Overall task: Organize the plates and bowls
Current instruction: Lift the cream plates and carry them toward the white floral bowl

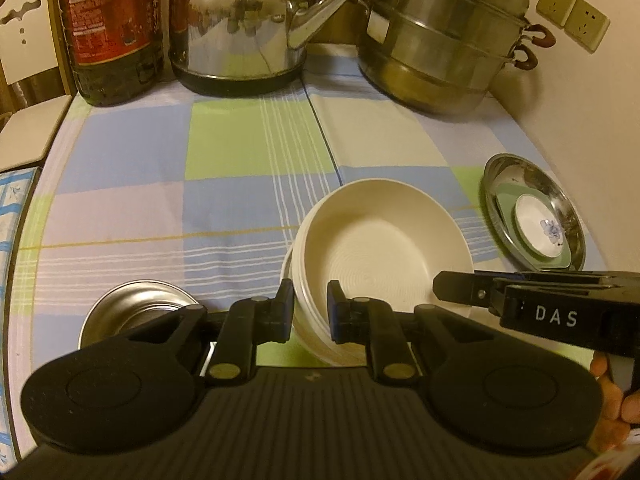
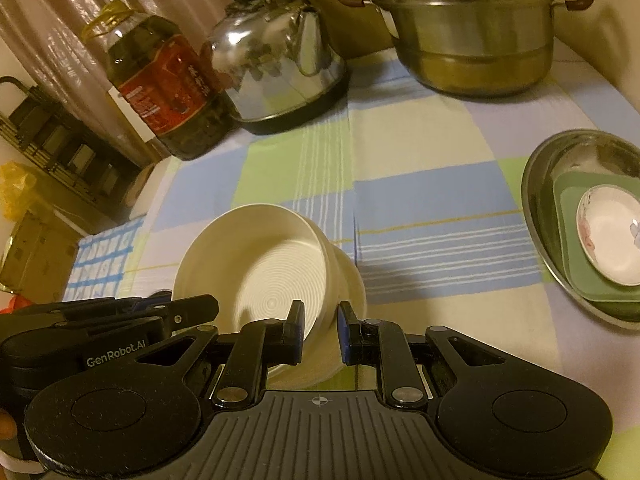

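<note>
white bowl point(image 1: 380, 240) rim clamped between left claw point(image 1: 311, 312) and right claw point(image 2: 320, 334).

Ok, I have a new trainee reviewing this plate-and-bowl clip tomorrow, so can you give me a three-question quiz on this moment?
1. True or false: both grippers are clamped on the rim of the white bowl.
2. Multiple choice: what lies directly on the steel plate at the right? A) a green square dish, B) the kettle, C) a spoon.
3. Short answer: which empty vessel sits on the cloth just left of the left gripper?

Key
1. True: the left gripper pinches one side and the right gripper the opposite side.
2. A: the green square dish, with a small white dish on top.
3. The small steel bowl.
</note>
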Demonstrator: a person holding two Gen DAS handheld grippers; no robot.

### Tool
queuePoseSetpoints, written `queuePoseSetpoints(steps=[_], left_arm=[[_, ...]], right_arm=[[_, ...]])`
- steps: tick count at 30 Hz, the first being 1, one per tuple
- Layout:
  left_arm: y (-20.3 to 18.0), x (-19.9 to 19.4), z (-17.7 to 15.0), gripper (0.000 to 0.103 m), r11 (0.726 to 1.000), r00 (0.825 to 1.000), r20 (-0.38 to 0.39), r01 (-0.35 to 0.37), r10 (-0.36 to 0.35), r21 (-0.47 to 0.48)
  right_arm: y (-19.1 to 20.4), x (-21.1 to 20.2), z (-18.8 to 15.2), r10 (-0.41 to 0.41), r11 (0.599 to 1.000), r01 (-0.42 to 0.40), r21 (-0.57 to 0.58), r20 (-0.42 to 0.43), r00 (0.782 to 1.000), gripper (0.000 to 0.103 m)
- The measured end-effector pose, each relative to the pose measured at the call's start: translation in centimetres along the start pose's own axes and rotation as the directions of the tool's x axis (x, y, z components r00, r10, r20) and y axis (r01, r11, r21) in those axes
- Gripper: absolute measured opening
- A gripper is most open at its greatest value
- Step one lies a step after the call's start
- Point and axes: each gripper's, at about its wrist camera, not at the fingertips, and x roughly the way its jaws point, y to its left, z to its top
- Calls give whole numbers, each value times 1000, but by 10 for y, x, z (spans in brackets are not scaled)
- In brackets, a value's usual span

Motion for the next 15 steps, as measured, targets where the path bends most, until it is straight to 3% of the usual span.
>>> queuePoseSetpoints(steps=[15], left_arm=[[1, 17, 0, 15, 1000, 999, -40, -5, 4, -9]], right_arm=[[-7, 12, 0, -14, 1000, 14, 15, -40, 999, 18]])
